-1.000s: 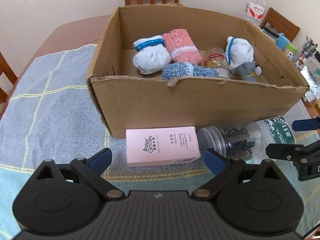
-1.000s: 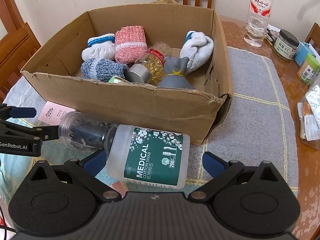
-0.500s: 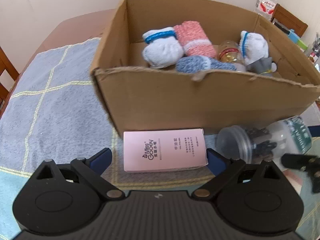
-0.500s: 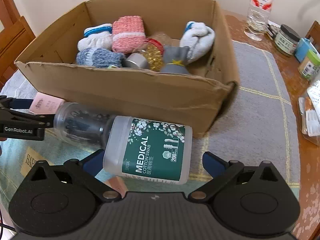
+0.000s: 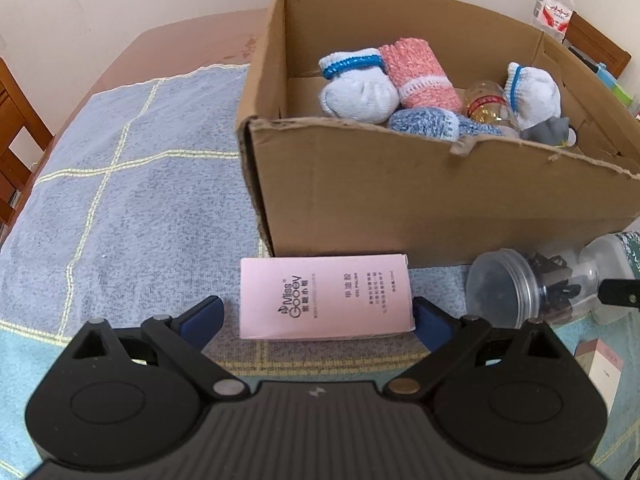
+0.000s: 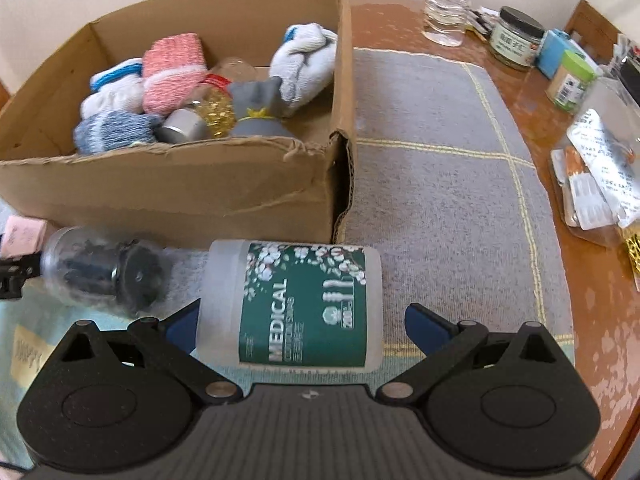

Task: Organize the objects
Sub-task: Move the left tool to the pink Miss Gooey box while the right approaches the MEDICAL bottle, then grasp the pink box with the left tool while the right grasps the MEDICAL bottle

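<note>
A pink carton lies flat on the cloth in front of the cardboard box. My left gripper is open, one finger on each side of it. A frosted jar with a green "MEDICAL" label lies on its side. My right gripper is open and straddles it, the left finger close against its side. Between the two lies a clear jar of black clips, blurred in the right wrist view. Rolled socks and a small bottle sit inside the box.
A grey checked cloth covers the table. At the right stand a water bottle, two jars and a pile of packets. A small carton lies near my left gripper. Wooden chairs ring the table.
Both grippers moved forward and down. The pink carton now lies between the left fingers and the cotton swab jar between the right fingers. Both stay open.
</note>
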Demonstrator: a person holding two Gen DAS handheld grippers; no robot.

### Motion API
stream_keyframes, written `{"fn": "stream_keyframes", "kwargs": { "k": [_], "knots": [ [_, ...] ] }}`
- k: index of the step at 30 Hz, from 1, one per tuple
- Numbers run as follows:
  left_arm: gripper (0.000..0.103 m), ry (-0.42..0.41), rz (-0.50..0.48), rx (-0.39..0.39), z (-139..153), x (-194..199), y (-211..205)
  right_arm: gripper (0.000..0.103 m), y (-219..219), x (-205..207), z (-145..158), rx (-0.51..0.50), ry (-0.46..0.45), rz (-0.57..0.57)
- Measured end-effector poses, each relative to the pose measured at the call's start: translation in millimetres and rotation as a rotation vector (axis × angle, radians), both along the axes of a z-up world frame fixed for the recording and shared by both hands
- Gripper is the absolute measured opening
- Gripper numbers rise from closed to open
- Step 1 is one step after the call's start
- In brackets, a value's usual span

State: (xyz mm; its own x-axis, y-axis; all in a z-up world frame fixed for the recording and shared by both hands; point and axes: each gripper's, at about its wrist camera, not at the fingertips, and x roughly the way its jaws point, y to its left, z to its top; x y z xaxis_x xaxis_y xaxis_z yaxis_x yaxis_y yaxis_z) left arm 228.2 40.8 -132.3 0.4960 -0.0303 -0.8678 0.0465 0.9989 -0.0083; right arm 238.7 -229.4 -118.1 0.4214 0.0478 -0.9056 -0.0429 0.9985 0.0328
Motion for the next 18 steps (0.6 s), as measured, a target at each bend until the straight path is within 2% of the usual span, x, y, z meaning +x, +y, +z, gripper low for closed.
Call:
{"fn": "stream_keyframes", "kwargs": {
  "k": [7, 18],
  "knots": [
    [0.098, 0.002, 0.001, 0.016, -1.0, 2.5, -2.8, 0.103, -5.7, 6.7, -3.4, -0.014, 0.028, -0.063],
    [0.098, 0.015, 0.021, 0.007, -5.0, 5.1, -1.6, 0.103, 0.9, 9.4, -7.7, -0.036, 0.037, -0.069]
  ]
}}
